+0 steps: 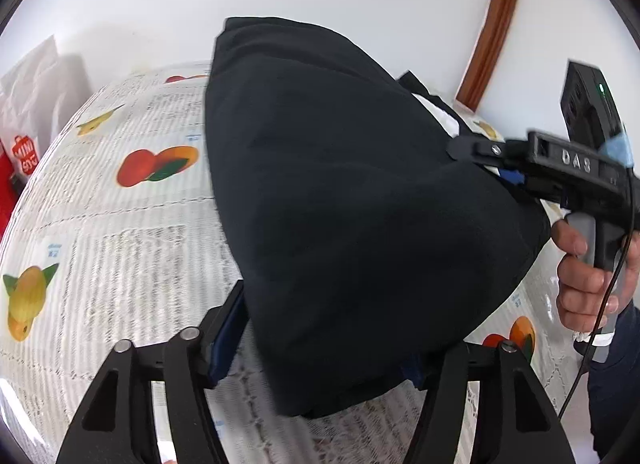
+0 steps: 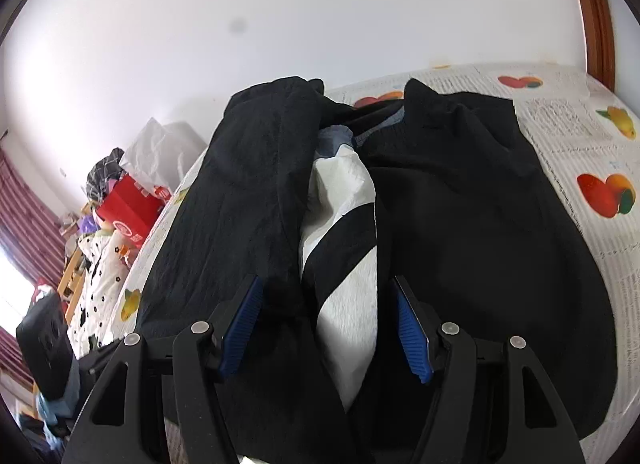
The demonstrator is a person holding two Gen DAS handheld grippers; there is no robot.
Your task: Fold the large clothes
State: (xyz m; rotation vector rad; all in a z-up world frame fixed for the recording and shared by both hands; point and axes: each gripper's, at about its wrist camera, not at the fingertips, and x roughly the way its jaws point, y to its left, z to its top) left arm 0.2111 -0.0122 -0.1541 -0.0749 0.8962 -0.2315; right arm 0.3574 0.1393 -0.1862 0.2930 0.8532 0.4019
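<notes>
With both my left gripper [image 1: 320, 348] and right gripper [image 2: 326, 328] agape and empty over the dark folded fleece garment [image 1: 340, 203], I'd press its edges flat on the fruit-print tablecloth [image 1: 120, 223].

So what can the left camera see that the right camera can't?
Only the left view shows the right gripper from outside, with the hand holding it, and a white bag. Only the right view shows the white cloth between the dark clothes, a red box and a striped curtain. Both show the black garment on the fruit-print tablecloth.
</notes>
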